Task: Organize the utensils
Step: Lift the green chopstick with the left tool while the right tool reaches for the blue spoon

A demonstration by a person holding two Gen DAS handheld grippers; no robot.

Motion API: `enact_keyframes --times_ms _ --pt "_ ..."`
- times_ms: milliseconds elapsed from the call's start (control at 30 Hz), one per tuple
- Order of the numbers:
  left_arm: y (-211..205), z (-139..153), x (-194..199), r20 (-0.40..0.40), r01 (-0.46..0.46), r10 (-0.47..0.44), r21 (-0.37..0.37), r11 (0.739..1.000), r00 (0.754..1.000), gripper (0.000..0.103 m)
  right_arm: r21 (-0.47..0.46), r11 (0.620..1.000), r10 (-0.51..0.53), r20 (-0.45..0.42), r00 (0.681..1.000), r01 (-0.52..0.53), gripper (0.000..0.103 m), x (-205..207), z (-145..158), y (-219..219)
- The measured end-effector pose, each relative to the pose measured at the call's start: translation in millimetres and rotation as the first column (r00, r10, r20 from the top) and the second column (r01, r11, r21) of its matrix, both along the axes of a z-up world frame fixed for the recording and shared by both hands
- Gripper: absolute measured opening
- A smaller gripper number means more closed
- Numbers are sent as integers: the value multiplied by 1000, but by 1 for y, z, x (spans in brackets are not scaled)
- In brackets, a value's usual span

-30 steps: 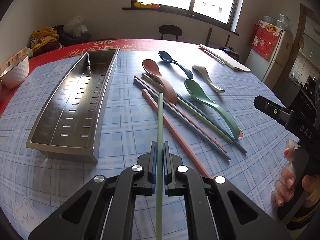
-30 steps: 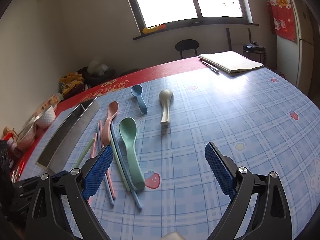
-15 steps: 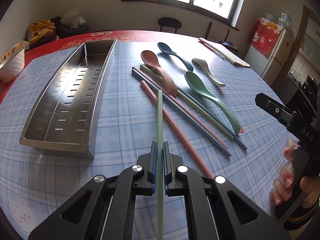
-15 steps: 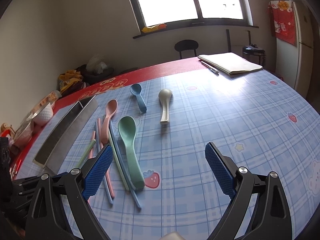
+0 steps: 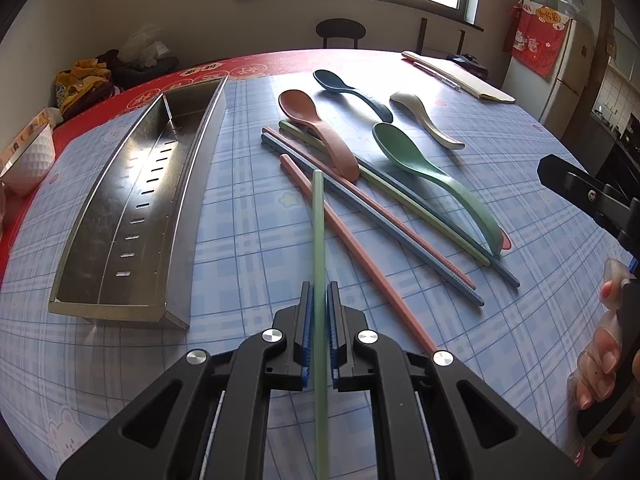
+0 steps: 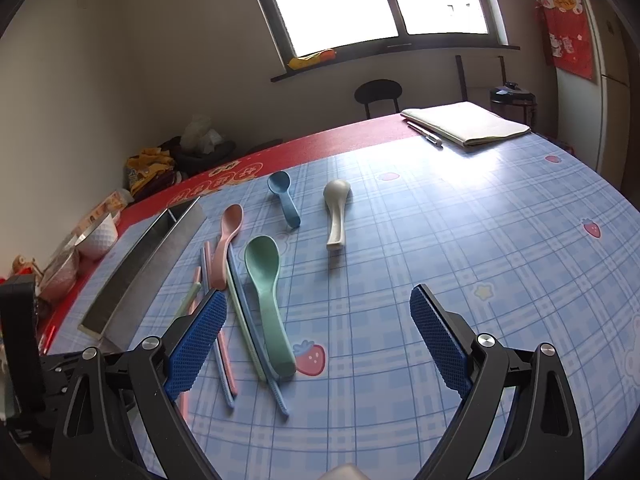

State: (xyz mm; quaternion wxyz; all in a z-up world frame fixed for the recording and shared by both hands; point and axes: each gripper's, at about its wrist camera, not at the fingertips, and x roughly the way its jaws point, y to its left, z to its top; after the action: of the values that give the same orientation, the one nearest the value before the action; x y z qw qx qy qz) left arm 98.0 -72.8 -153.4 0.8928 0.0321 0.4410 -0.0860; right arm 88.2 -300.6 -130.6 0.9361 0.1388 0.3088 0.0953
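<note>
Both views are taken close above the table (image 5: 248,240), angled down along the gripper fingers toward the window wall. The left view is tilted steeper. The tray (image 5: 136,216), spoons (image 6: 264,276) and chopsticks (image 5: 372,208) are shared by both views.

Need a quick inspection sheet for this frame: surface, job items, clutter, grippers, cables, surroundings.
Surface: round table under a blue plaid cloth with a red border.
Job's things: perforated steel tray, holding nothing; brown-pink spoon, dark blue spoon, cream spoon and green spoon lying loose beside pink, blue and green chopsticks.
Clutter: white dimpled bowl, folded cream cloth, pen.
Grippers: left gripper shut on a pale green chopstick; right gripper open, nothing between its pads.
Cables: nothing seen.
Surroundings: window, black chair, fridge with a red hanging.
</note>
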Motion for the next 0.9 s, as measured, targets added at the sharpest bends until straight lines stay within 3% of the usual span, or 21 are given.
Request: enact_keyframes --times_ms 167,467,600,633,667,767,900 --pt "13 5 1 -13 13 -14 -108 994 1000 6 22 1000 10 -2 1000 -10 90 0 0 -2" --pt "52 67 -11 159 31 4 -216 976 987 6 43 999 36 -35 999 -34 90 9 -2 -1" --pt "81 88 -2 197 19 33 -257 966 980 6 37 999 31 -96 995 -28 90 21 -4 -1" --pt "88 92 2 208 18 38 -261 965 977 6 30 999 31 -117 993 -28 87 26 -5 0" --pt "93 96 5 221 17 43 -262 965 974 6 19 999 31 -138 990 -29 76 32 -6 2" --pt "111 104 19 249 18 57 -290 957 967 6 7 999 41 -202 979 -41 73 50 -7 6" --pt "135 104 41 249 6 87 -353 936 965 6 -64 997 32 -208 978 -46 65 73 5 17"
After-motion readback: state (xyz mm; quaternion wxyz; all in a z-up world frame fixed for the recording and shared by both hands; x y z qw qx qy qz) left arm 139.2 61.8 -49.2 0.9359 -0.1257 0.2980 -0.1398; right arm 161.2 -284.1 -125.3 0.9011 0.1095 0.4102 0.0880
